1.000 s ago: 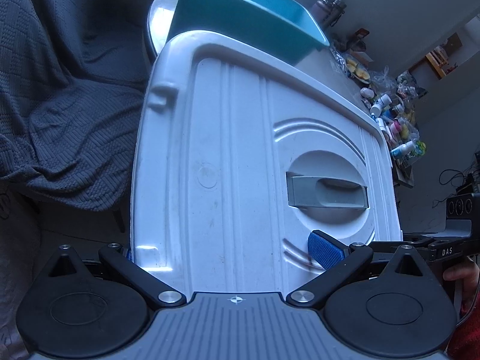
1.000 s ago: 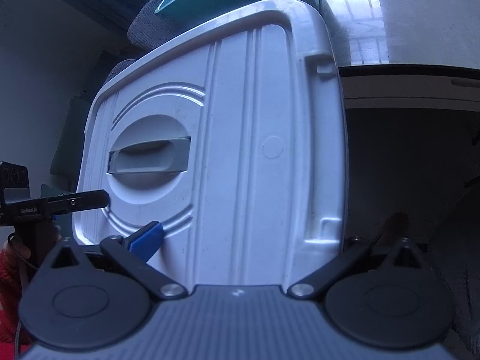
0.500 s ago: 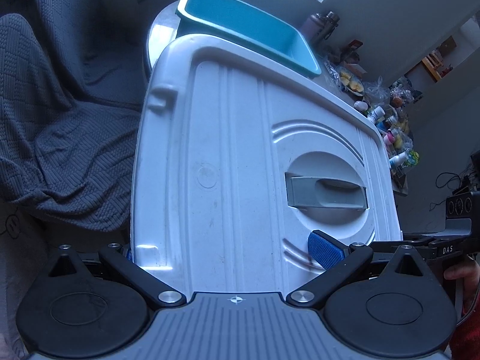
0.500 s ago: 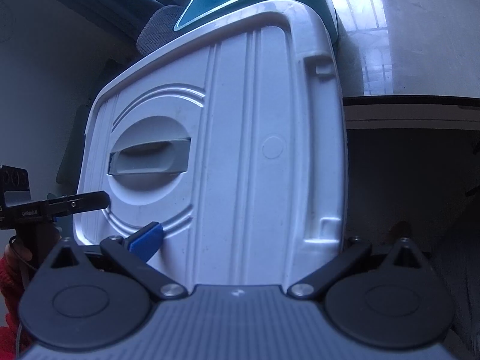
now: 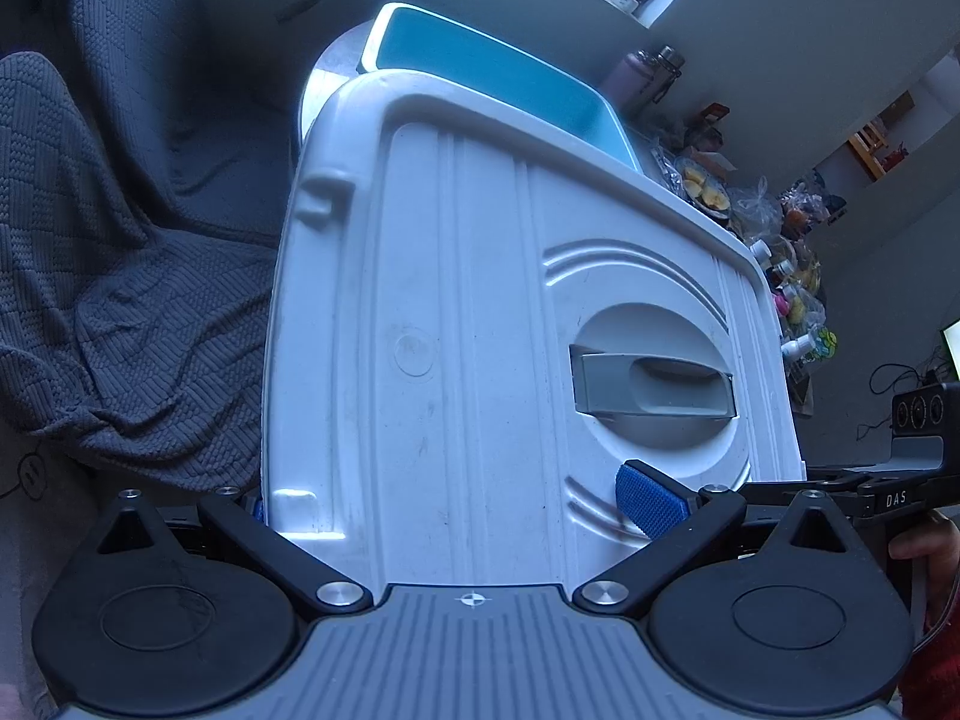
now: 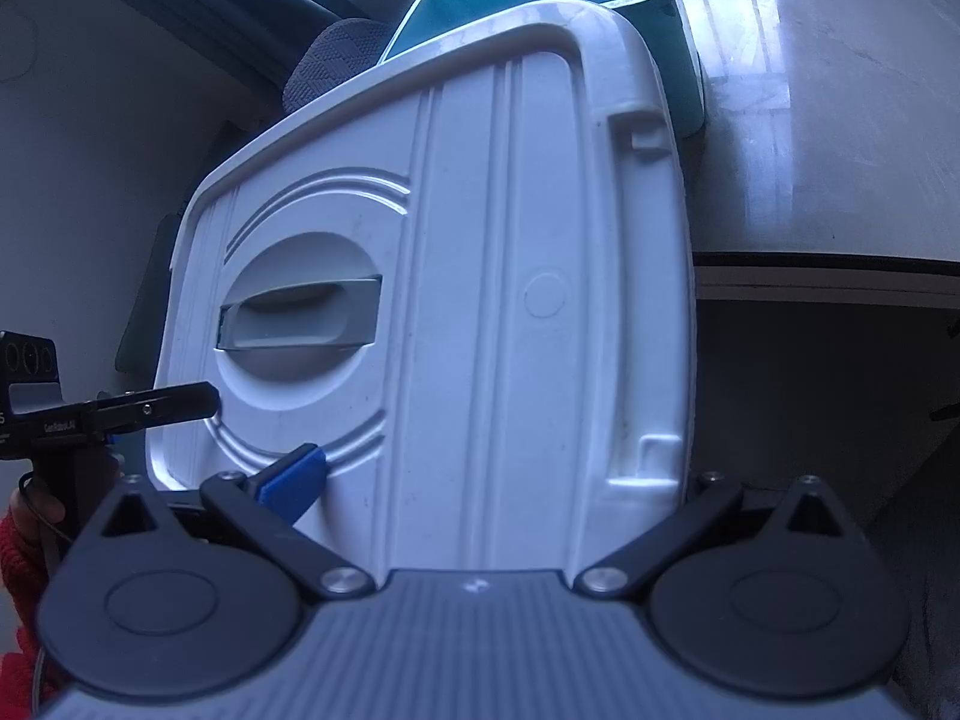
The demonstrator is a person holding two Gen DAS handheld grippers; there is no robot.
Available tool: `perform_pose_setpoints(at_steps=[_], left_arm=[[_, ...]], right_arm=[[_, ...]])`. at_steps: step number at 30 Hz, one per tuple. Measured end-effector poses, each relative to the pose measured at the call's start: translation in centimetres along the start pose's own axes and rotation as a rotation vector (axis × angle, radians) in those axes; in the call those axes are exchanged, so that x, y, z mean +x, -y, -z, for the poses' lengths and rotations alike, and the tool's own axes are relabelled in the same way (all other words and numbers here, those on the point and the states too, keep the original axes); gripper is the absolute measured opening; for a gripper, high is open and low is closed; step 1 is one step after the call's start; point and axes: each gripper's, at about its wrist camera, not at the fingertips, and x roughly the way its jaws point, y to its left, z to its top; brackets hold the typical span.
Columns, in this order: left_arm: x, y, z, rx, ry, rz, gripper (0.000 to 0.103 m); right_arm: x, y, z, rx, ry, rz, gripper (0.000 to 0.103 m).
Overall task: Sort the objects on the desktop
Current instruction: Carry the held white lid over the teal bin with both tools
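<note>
left wrist view: a white lid [image 5: 480,324] is held up close, filling the frame, its near edge taken between the fingers of the left gripper [image 5: 444,507], which are spread wide across that edge; one blue pad [image 5: 651,507] is pressed on the lid face. the grey handle [image 5: 651,384] is set toward the right. a teal bin [image 5: 498,84] is seen just beyond the lid's far edge, on a table. the other tool is seen at the right.

right wrist view: the same lid [image 6: 480,276] is gripped along its near edge by the right gripper [image 6: 480,486], also spread wide. the teal bin [image 6: 540,0] lies straight ahead, past the far edge, so the lid is judged ready to be carried forward onto it.
</note>
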Motion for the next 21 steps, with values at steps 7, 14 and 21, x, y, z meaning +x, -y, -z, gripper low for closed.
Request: perform_pose_setpoints(at_steps=[7, 14, 21], left_arm=[[1.2, 0.1, -3.0, -0.008, 0.013, -0.004, 0.103], [3.3, 0.3, -6.9, 0.015, 0.013, 0.005, 0.103], [5.5, 0.8, -10.4, 0.017, 0.001, 0.024, 0.103]], right_arm=[[1.4, -0.5, -2.2, -0.01, -0.003, 0.003, 0.103], [1.7, 0.9, -3.5, 0.002, 0.01, 0.006, 0.103], [2.1, 1.0, -4.0, 0.016, 0.025, 0.024, 0.103]])
